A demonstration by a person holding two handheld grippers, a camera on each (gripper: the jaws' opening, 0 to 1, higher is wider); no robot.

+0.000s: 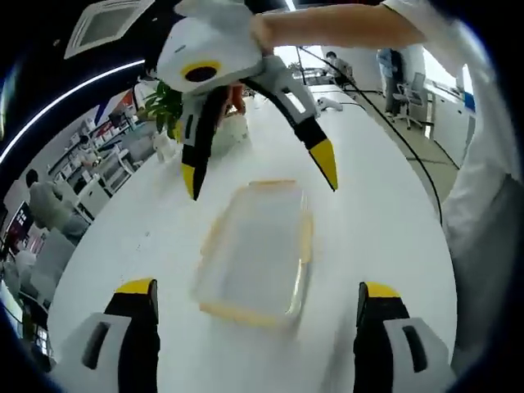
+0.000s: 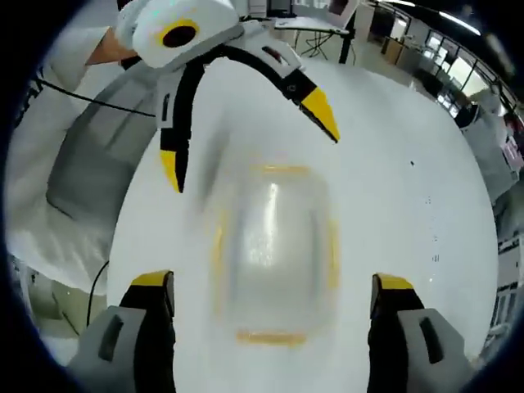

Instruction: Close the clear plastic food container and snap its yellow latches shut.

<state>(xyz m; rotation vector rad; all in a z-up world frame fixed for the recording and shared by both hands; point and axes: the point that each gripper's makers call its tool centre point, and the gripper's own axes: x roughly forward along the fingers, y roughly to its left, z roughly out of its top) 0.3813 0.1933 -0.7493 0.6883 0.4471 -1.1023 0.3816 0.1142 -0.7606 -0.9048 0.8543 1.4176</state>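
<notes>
Lying lidded on the table [image 1: 393, 205], the container [image 1: 258, 250] looks closed. Both grippers, left [image 1: 256, 315] and right [image 2: 273, 304], hover spread wide, empty; whether latches are snapped is unclear.

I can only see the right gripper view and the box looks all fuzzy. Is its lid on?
Observer: In the left gripper view the box is sharp. A clear lid with yellow edges seems to lie on it.
Operator: Is anything behind the box?
Observer: Yes, a green plant stands further along the white table.
Operator: Who is holding my gripper?
Observer: A person's hand grips the right gripper. Its jaws are open near the box's far end.
</notes>
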